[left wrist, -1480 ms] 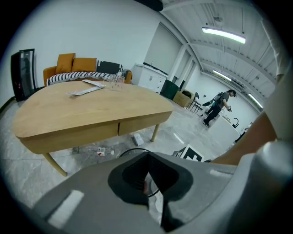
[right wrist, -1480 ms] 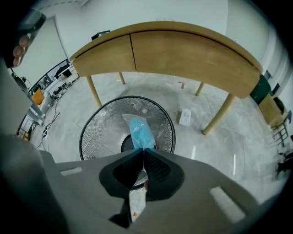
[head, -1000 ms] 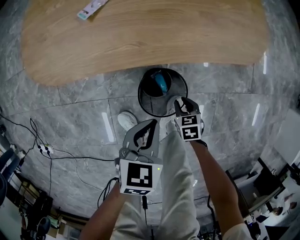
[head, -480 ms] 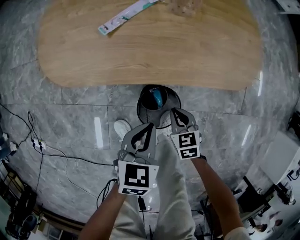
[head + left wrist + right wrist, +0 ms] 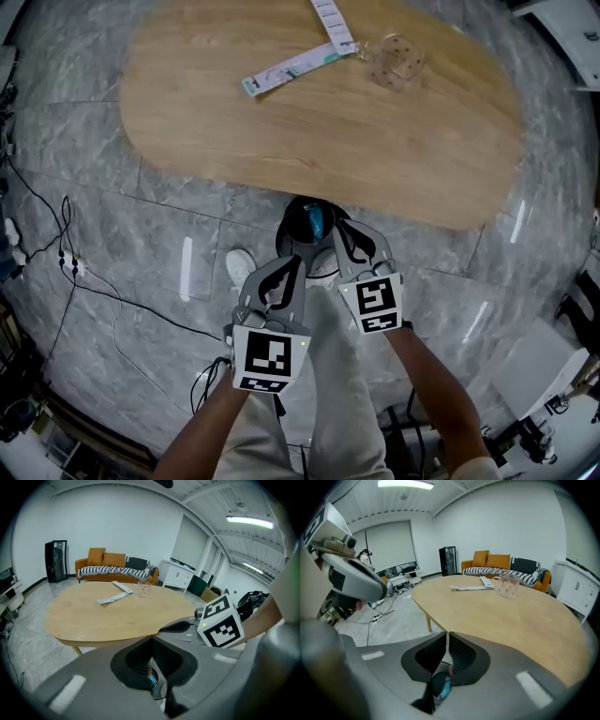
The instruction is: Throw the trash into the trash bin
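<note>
A black mesh trash bin (image 5: 292,217) stands on the floor at the table's near edge, with a blue piece of trash (image 5: 316,221) inside. On the wooden table (image 5: 328,141) lie two long wrappers (image 5: 291,67) (image 5: 333,21) and a clear plastic cup (image 5: 398,58). My left gripper (image 5: 298,262) is shut and empty, held just short of the bin. To its right, my right gripper (image 5: 343,225) is also shut and empty, its tips over the bin's rim. Both gripper views show the bin (image 5: 159,688) (image 5: 436,688) below the closed jaws.
Cables and a power strip (image 5: 66,267) trail over the grey stone floor at left. The person's white shoe (image 5: 242,267) is beside the bin. An orange sofa (image 5: 115,564) and white cabinets (image 5: 178,576) stand beyond the table.
Both grippers have lifted away from the bin, the right one farther. The view has swung toward the table, bringing the second wrapper and the cup into sight.
</note>
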A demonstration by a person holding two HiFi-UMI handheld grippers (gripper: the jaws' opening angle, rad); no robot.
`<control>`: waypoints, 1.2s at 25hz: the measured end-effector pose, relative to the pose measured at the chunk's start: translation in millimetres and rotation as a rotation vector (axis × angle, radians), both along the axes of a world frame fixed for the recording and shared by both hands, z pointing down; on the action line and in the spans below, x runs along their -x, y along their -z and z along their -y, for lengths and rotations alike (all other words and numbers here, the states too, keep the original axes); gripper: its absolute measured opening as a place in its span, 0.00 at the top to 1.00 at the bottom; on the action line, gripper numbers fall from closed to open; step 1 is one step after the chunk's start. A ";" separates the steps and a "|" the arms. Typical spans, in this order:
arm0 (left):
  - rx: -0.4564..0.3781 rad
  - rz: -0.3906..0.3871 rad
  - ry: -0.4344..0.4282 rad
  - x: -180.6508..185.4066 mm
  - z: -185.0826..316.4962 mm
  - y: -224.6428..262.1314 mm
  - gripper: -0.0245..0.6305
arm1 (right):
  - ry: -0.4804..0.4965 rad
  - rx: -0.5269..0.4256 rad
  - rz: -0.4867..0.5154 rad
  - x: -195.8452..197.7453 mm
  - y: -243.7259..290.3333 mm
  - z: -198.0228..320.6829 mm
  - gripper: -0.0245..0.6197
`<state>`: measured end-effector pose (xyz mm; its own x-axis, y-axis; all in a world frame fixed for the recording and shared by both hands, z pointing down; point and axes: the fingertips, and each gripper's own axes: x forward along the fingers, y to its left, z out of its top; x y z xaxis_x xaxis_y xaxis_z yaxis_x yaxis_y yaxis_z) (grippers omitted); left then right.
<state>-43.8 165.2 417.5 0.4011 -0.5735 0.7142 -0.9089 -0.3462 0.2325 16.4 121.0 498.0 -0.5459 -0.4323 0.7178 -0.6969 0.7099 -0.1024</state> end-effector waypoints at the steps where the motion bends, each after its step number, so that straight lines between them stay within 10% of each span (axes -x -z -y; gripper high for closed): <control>1: -0.002 0.008 0.008 0.6 0.0 2.5 0.96 | 0.013 -0.007 0.006 2.4 4.4 4.7 0.89; 11: -0.039 0.034 0.120 21.1 28.1 21.0 0.96 | 0.038 -0.062 0.050 26.5 27.6 52.1 0.79; 30: -0.015 0.013 0.010 108.4 86.1 26.4 0.96 | -0.073 -0.101 -0.012 124.1 26.7 105.1 0.72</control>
